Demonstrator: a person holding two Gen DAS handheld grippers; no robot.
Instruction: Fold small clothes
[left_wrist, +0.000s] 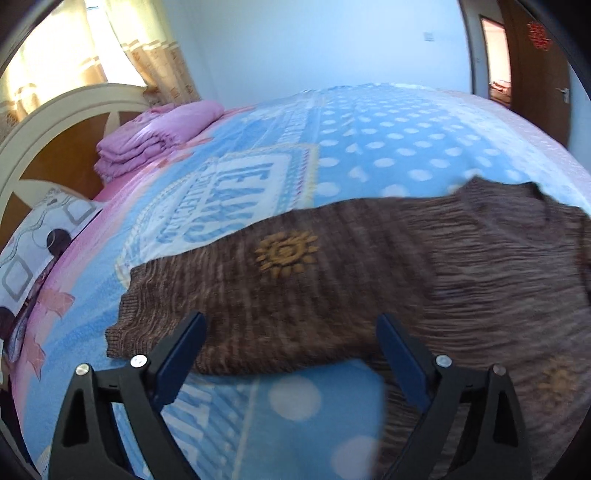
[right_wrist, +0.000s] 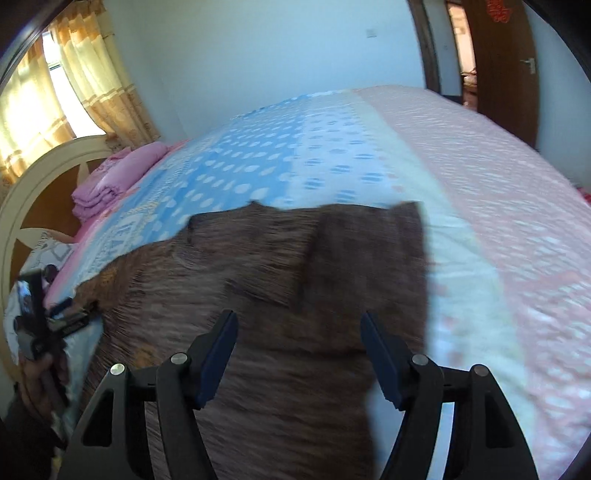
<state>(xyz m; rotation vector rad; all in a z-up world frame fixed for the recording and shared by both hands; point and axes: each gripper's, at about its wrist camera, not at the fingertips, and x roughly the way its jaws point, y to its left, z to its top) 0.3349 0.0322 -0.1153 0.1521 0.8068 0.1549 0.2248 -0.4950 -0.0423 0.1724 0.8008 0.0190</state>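
Spread flat across a bed (left_wrist: 369, 122) lies the brown knitted sweater (left_wrist: 332, 288), its ribbed hem toward the headboard side and one sleeve folded over the body in the right wrist view. It rests on a blue bedcover with white dots (left_wrist: 388, 140), which turns pale and then pink farther toward the foot. A yellow sun-like emblem (left_wrist: 286, 254) sits on the knit; a second, blurred one shows near the right edge of the left wrist view.

Around it: a stack of folded pink bedding (left_wrist: 155, 136) by the cream and wood headboard (left_wrist: 55, 136), a patterned pillow (left_wrist: 33, 243) below it, yellow curtains (right_wrist: 85, 74) at the window, a brown door (right_wrist: 506, 66) standing open with a red ornament (left_wrist: 539, 35) on it, and a wall switch (right_wrist: 371, 33). Nothing lies on the sweater.

Large blue letters are printed on a white panel (left_wrist: 236, 199) of the bedcover, but they are upside down and blurred and cannot be read with certainty.

The left tool (left_wrist: 291, 339) has its jaws wide apart above the sweater's near edge, gripping nothing. The right tool (right_wrist: 299, 339) also stands apart over the knit, with nothing pinched.
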